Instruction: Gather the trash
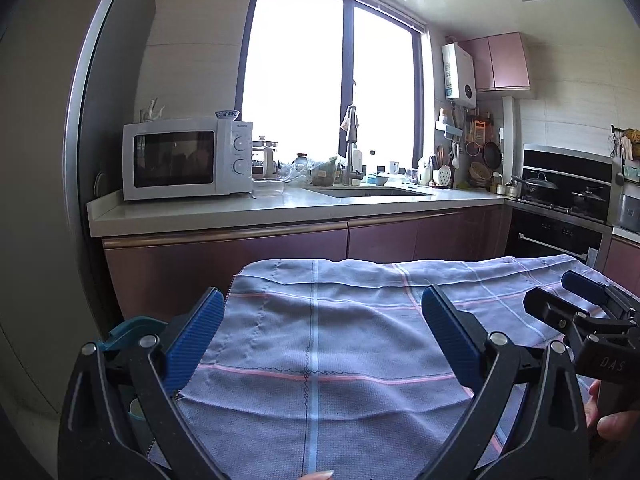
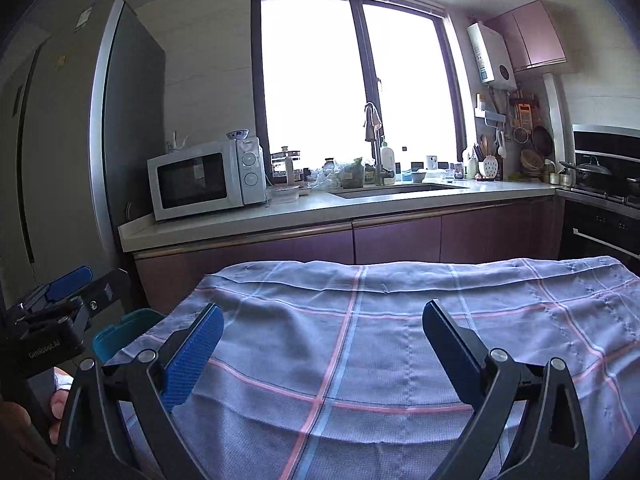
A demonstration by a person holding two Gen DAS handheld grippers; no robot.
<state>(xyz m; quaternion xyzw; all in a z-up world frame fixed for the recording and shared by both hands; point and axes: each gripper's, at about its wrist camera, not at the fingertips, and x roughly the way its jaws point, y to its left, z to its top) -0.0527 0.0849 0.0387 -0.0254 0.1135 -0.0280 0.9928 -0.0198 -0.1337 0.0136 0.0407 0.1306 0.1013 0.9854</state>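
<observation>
The left gripper, with ribbed blue pads on black plastic arms, is hovering above the table, jaws spread wide and holding nothing. The right gripper is hovering alongside, equally wide and empty. A woven blue-grey tablecloth with pink and pale-blue check lines is covering the table, creased and draped over the far edge. No trash item can be made out on it. A teal plastic bin is standing just beside the table's left edge, partly hidden; its orientation cannot be determined.
</observation>
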